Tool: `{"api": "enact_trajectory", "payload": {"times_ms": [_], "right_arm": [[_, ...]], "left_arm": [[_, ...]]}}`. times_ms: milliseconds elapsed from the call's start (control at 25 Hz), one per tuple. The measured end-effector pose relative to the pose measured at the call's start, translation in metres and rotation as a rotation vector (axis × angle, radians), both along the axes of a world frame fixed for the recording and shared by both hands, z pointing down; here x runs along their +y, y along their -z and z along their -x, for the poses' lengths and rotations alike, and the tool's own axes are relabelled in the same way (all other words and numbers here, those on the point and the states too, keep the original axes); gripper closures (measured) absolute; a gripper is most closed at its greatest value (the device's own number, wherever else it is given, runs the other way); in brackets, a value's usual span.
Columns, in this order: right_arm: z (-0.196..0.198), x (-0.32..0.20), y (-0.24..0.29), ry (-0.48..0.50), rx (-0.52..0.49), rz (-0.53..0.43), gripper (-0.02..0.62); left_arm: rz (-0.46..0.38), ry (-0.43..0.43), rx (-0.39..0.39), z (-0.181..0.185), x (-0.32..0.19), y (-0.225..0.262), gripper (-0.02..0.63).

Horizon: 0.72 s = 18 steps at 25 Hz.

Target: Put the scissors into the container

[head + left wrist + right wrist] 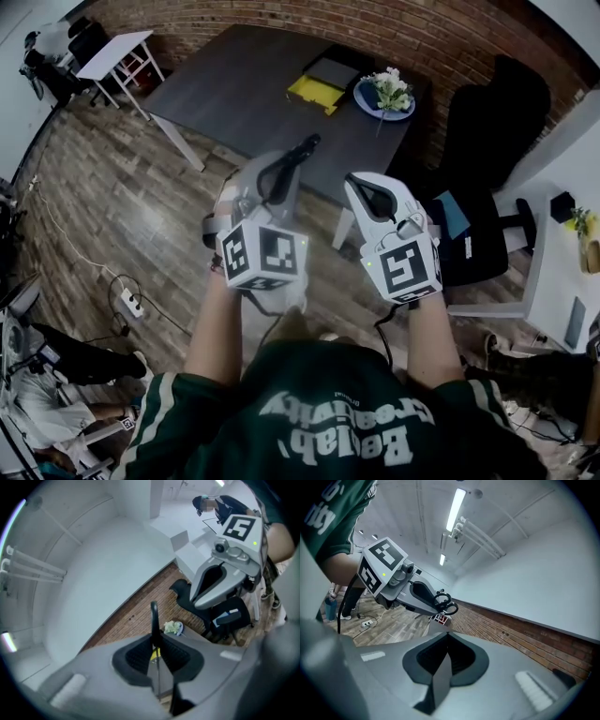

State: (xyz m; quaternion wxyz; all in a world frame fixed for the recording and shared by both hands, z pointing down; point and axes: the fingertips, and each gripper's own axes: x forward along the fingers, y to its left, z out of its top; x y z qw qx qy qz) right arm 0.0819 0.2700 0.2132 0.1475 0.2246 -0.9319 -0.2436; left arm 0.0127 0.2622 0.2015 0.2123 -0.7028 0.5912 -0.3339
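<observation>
Your L tool (281, 178) is clamped on black scissors (303, 150), w/ the handle end poking past the tip toward the dark grey counter (234, 89). The R tool (364, 187) sits just beside it, both held out in front of you above the wood floor (122, 206). At the counter's far side there's a yellow container (314, 91), and just right of it a blue plate (370, 109) w/ white flowers (391, 89). A black office chair (487, 141) stands right of the counter, by the brick wall (234, 14).

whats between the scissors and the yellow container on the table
Only bare dark tabletop lies between the scissors and the yellow container. The head view shows that stretch.
</observation>
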Motion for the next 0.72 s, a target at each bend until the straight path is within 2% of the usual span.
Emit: {"api": "enact_trajectory", "payload": {"times_ms": [720], "right_arm": [[0.073, -0.104, -0.004, -0.036, 0.004, 0.035, 0.589]], "left_arm": [[0.016, -0.032, 0.033, 0.066, -0.110, -0.003, 0.558]]}}
